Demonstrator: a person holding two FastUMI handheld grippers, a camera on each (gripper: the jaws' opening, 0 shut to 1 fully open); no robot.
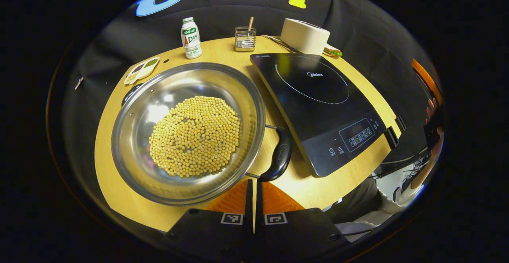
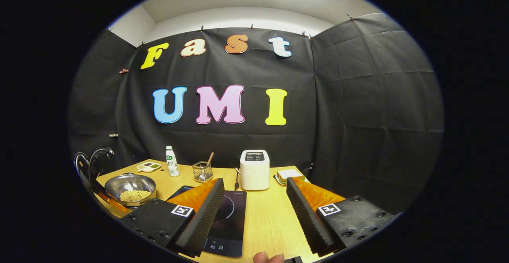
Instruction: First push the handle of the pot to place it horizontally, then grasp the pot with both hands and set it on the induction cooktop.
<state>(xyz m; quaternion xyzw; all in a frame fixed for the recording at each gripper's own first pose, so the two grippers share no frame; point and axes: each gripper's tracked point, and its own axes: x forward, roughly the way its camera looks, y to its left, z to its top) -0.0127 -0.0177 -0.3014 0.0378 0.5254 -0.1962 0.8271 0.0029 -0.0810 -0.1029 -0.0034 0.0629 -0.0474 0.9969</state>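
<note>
Left gripper view: pot (image 1: pixel 187 133) far handle (image 1: pixel 129 93) mostly hidden behind the rim. Person at right edge (image 1: pixel 431 131) cut off, blurred. Small tray (image 1: pixel 142 69) contents too small to tell. Right gripper view: cooktop (image 2: pixel 226 223) partly hidden behind right gripper (image 2: pixel 254 219) finger; fingertip (image 2: pixel 268 258) cut off at bottom edge; other gripper (image 2: pixel 91 171) cut off at left.

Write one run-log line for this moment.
left gripper: shut, near pot handle | right gripper: open, empty | pot: on table, off cooktop

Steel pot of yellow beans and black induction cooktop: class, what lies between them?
In the left gripper view, the pot's black handle lies on bare wooden table between steel pot and cooktop.
</note>
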